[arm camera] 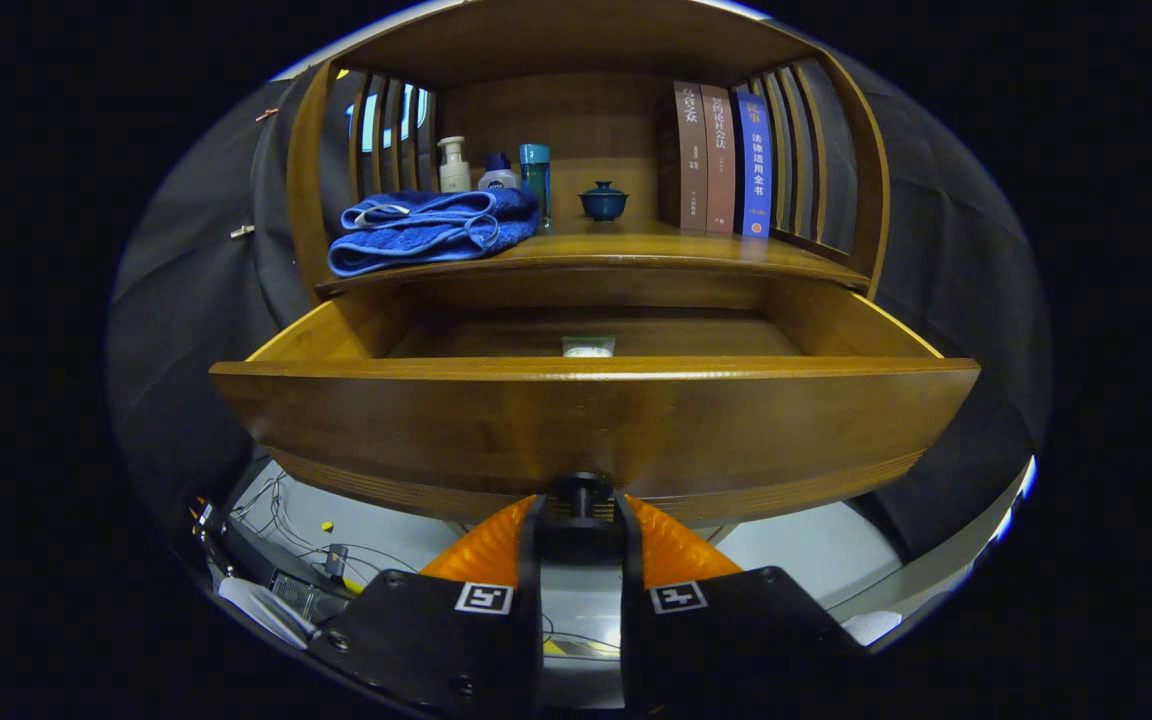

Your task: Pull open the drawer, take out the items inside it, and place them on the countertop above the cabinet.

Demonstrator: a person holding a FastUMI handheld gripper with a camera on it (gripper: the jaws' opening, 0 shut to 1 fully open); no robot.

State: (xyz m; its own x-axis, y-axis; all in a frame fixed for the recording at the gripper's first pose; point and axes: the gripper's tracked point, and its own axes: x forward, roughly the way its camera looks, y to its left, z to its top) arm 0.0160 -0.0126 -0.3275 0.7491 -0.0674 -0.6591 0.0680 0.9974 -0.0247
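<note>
Orange gripper (pixel 581 520) fingers at six o'clock are clamped on the dark drawer knob (pixel 581 492), which we grip to pull. At twelve o'clock the drawer (pixel 591 415) stands open; a small white item (pixel 588 347) lies inside, below the countertop (pixel 636 250).

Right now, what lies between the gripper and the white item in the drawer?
In the gripper view, the gripper is shut on the drawer knob. Between it and the white item stands the drawer's front panel, hiding most of the item.
</note>
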